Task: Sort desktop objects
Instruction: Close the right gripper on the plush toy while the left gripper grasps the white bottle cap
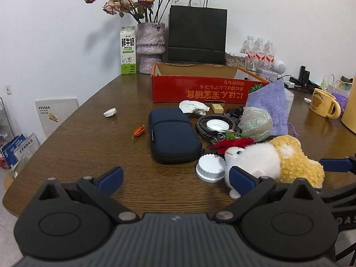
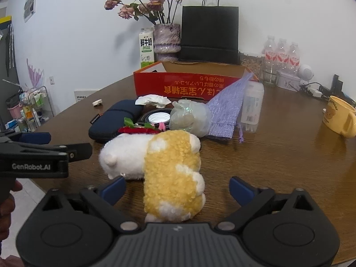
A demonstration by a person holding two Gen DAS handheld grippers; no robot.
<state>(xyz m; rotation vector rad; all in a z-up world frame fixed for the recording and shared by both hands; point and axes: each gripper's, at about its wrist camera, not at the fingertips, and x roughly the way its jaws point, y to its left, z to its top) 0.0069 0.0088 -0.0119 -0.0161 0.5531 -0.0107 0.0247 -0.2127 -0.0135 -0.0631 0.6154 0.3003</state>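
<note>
Right hand-held gripper (image 2: pixel 175 189) wide apart round plush toy (image 2: pixel 169 166), pads not touching; left (image 1: pixel 175 178) apart.

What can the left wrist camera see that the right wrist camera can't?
Only the left wrist view shows the white jar lid beside the toy's face, the small tan block and the orange dried bud.

Only the right wrist view shows the clear plastic container standing clear of the purple pouch, and the pink bin beside the table.

Both show the plush toy, the red box and the yellow mug.
</note>
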